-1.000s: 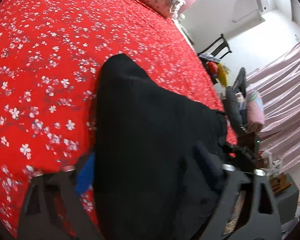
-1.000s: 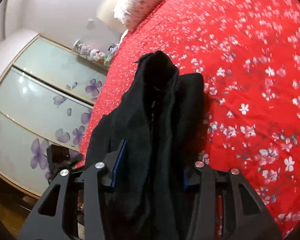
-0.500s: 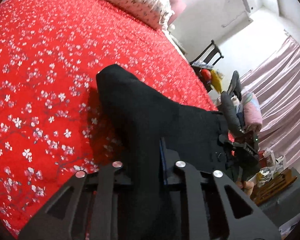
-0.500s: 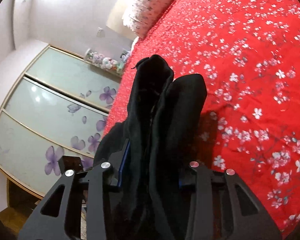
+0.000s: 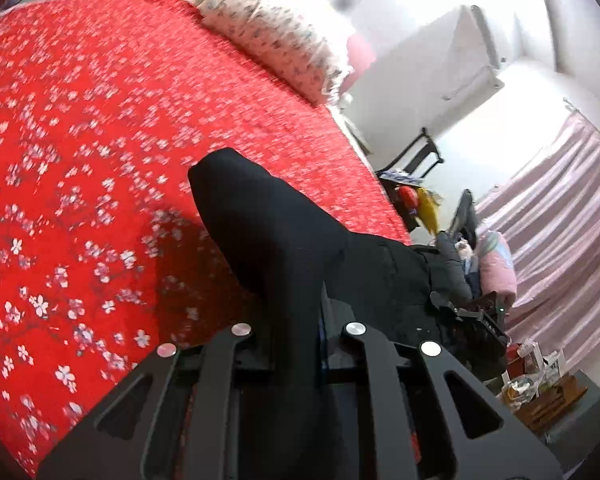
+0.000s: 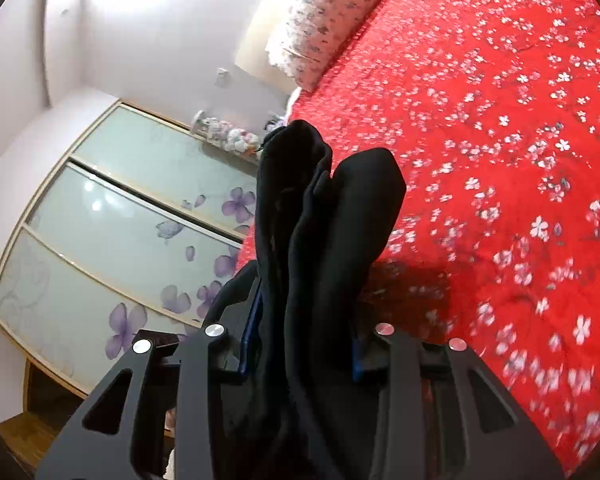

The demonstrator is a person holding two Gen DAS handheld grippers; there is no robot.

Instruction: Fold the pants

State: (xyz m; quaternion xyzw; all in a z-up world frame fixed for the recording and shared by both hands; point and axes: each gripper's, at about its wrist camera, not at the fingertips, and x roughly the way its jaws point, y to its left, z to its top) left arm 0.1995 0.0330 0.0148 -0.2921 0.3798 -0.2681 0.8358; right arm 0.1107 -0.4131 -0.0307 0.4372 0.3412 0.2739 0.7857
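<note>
So the black pants [image 5: 284, 240] are up off the red flowery bedspread [image 5: 80, 140] right now, bunched and held at two spots, with a dark shadow on the cover under them. The left gripper [image 5: 296, 344] is pressed nearly together with a thin fold of the fabric pinched in it, and the cloth runs forward from it in a rounded hump, then off to the right toward the bed's edge. The right gripper [image 6: 300, 340] has a much thicker wad between its blue pads, two lumpy folds [image 6: 332, 216] sticking up past it, and the pads squeeze in on that bundle from both sides. Loads of open bed around: the whole stretch of spread up toward the floral pillow [image 5: 276, 40] at the head is bare, nothing lying on it. The tight bit is the sides. On one side the bed edge drops off next to a dark chair [image 5: 420, 156], a heap of clothes and bags [image 5: 480, 256], pink curtains [image 5: 560, 208] and a small grey table [image 5: 576, 412] piled with clutter. On the other side there's a sliding wardrobe [image 6: 120, 232] with purple flower panels close to the bed, and a row of small things [image 6: 228, 136] near the pillow end.
</note>
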